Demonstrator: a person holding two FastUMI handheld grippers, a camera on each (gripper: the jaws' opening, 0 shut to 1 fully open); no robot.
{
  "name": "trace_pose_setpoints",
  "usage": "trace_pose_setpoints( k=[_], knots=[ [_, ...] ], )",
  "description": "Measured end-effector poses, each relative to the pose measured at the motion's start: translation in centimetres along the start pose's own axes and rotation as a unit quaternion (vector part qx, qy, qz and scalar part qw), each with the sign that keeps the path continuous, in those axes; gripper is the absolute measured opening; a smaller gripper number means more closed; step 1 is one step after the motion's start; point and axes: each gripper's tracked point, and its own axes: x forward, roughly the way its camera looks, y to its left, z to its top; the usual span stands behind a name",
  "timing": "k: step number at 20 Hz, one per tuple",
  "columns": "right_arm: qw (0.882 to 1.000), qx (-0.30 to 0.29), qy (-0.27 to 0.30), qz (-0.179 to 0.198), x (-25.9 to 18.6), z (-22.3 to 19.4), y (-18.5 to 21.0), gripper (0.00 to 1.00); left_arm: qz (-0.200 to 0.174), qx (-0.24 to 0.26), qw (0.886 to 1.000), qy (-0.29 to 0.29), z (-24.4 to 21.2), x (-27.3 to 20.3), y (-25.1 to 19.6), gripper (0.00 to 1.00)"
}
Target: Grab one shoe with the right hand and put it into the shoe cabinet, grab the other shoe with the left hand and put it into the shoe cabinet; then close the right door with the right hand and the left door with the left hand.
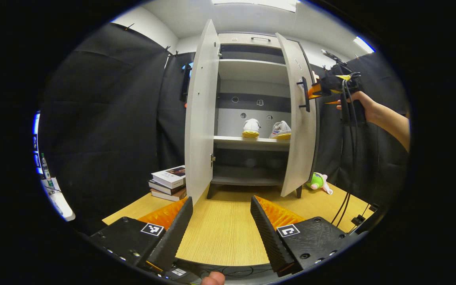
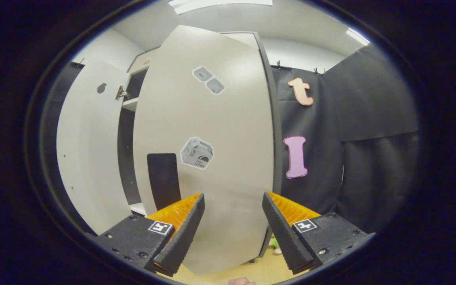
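Looking along the left gripper (image 1: pixel 221 229), jaws spread and empty: both shoes (image 1: pixel 251 128) (image 1: pixel 280 130) sit on the cabinet's middle shelf (image 1: pixel 251 142); doors left to close. Right gripper (image 1: pixel 323 90) nears the right door (image 1: pixel 297 118). Right gripper view: jaws released, facing that door's outer face (image 2: pixel 212 158) close up.

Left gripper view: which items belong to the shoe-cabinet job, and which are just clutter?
Job:
- pale grey shoe cabinet
- two white shoes with yellow soles, on a shelf inside
- open right door
- open left door
- right gripper by the right door

Lying about:
- stack of books
- green plush toy
- bottle
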Motion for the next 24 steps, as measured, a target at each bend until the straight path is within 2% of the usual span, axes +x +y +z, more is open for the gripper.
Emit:
trace_pose_setpoints(
  k=[4, 8, 9, 10, 16, 24],
  knots=[
    [1.000, 0.002, 0.000, -0.005, 0.8, -0.1, 0.7, 0.95, 0.006, -0.002, 1.000, 0.004, -0.2, -0.1, 0.3, 0.88],
    [1.000, 0.006, -0.004, -0.006, -0.3, 0.1, -0.7, 0.97, 0.006, -0.002, 1.000, -0.002, 0.2, -0.1, 0.1, 0.88],
    [1.000, 0.009, -0.011, -0.010, -1.0, 0.4, -1.3, 0.93, 0.006, -0.002, 1.000, -0.002, 0.1, -0.2, 0.0, 0.88],
    [1.000, 0.011, -0.015, -0.011, -1.7, 0.5, -1.8, 0.99, 0.004, -0.002, 1.000, -0.003, 0.1, -0.2, -0.1, 0.88],
    [0.999, 0.008, -0.038, -0.017, -6.8, -0.5, -3.2, 0.98, -0.004, -0.001, 1.000, -0.001, 0.0, -0.3, -1.1, 0.88],
    [0.999, -0.008, -0.038, -0.010, -15.3, -5.3, -0.7, 0.98, -0.021, 0.001, 1.000, 0.002, -0.3, -0.5, -2.8, 0.88]
  ],
)
